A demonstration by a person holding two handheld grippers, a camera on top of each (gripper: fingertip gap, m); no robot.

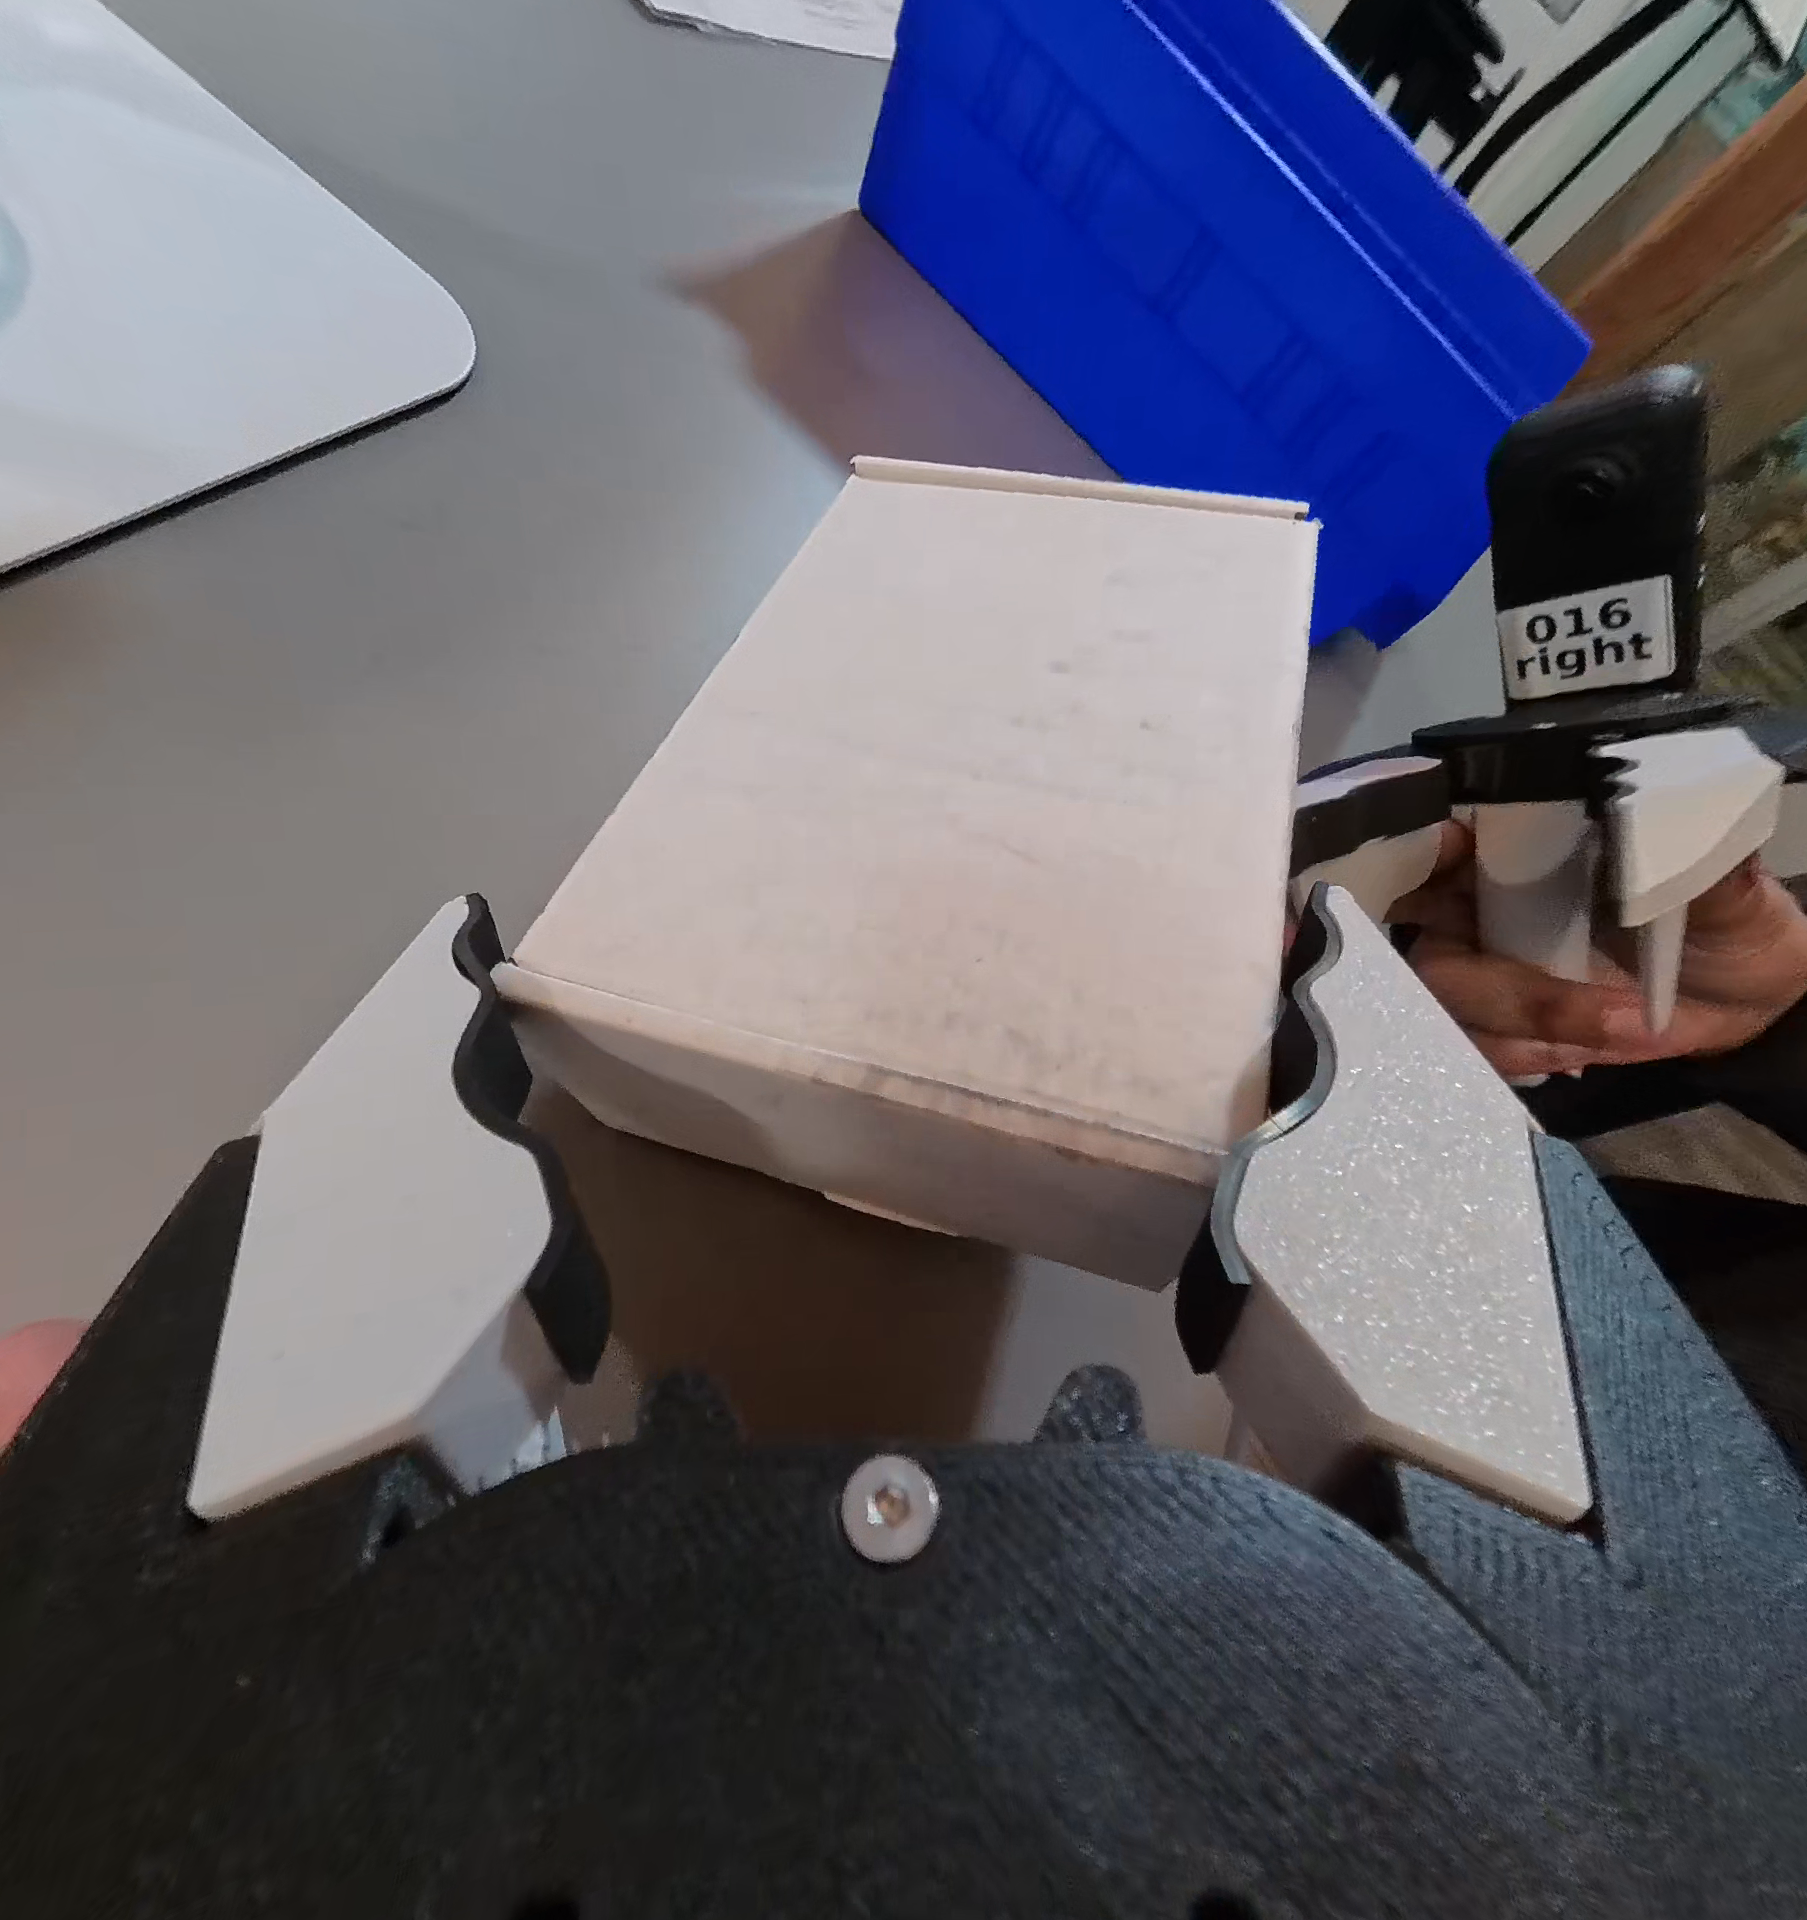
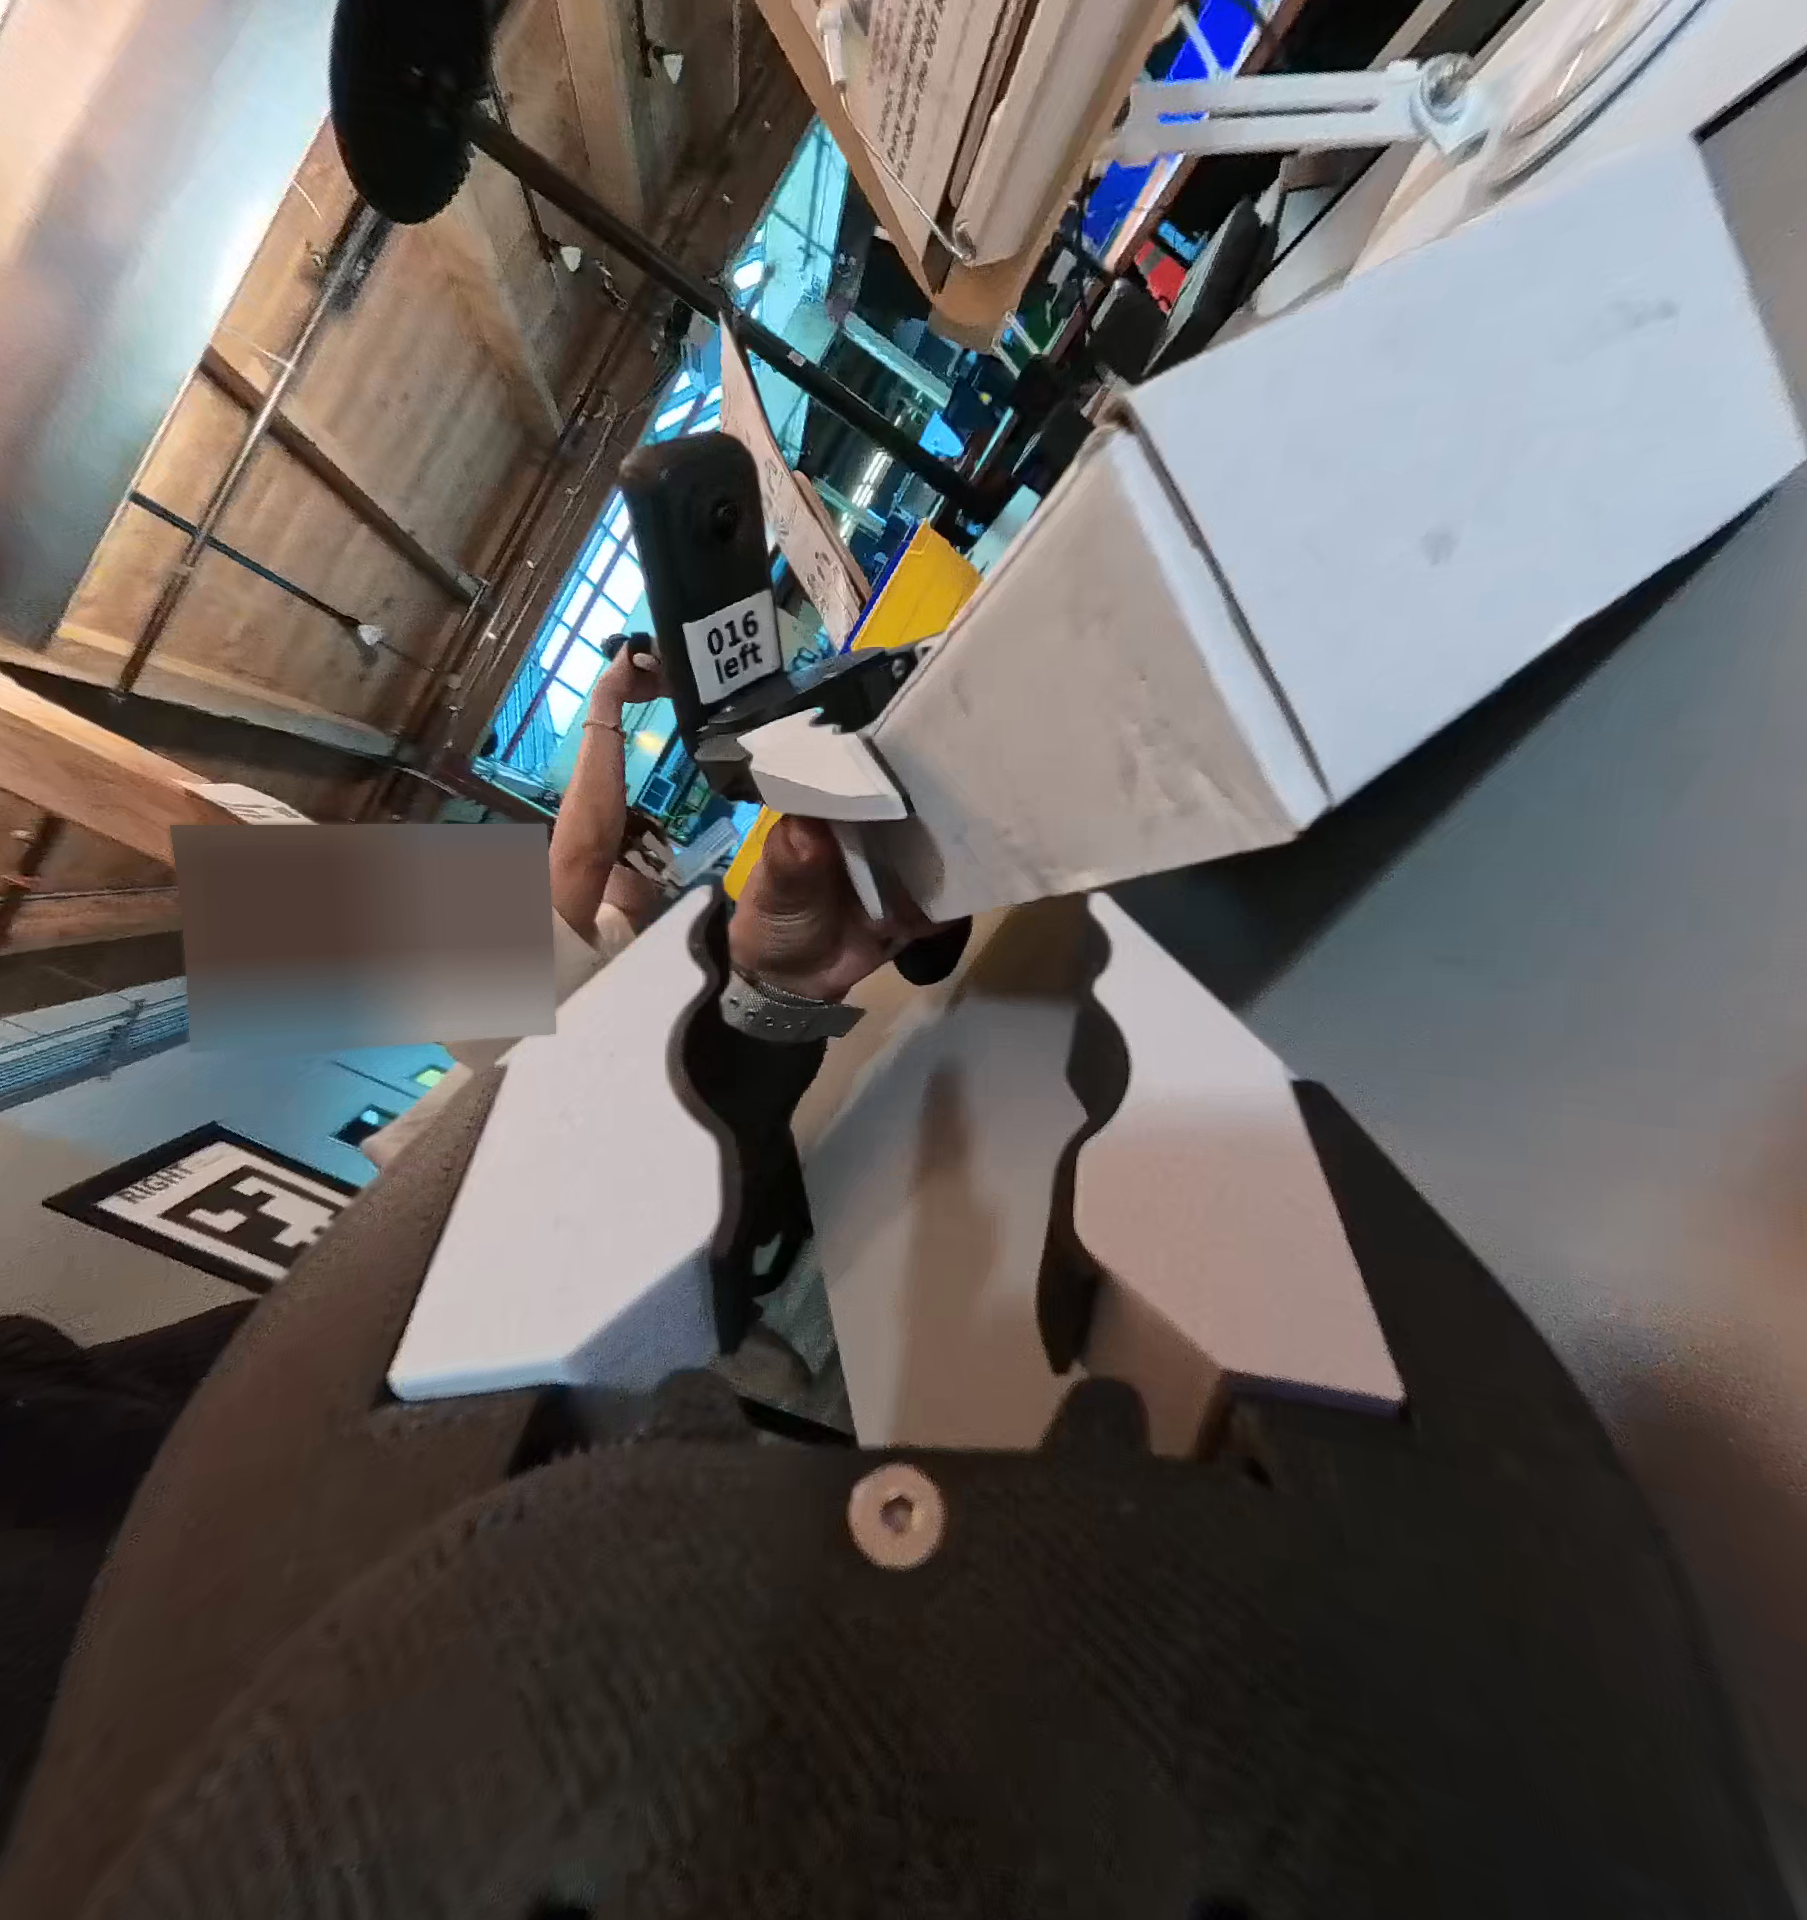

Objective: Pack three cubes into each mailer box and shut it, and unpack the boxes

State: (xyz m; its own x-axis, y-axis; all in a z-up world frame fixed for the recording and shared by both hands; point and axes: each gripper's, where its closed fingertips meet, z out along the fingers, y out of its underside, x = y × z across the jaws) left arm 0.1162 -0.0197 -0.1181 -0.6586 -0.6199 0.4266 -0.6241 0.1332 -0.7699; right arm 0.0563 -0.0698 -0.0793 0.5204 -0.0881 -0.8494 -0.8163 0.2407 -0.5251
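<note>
Two views differ: our left hand-held gripper [image 1: 868,1049] clamps the closed mailer box [image 1: 930,821] near a blue bin [image 1: 1190,260]; our right hand-held gripper [image 2: 904,1029] gapes empty beside it.

Contents of shut white mailer box [image 1: 940,831] hidden; blue bin [image 1: 1190,260] cut off at top edge.

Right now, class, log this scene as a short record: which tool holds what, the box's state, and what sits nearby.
Left tool: shut on the white cardboard mailer box, gripping its sides
Box state: lid closed, near end lifted off the grey tabletop
Right tool: open, empty, beside the box
Behind box: blue plastic bin
</note>
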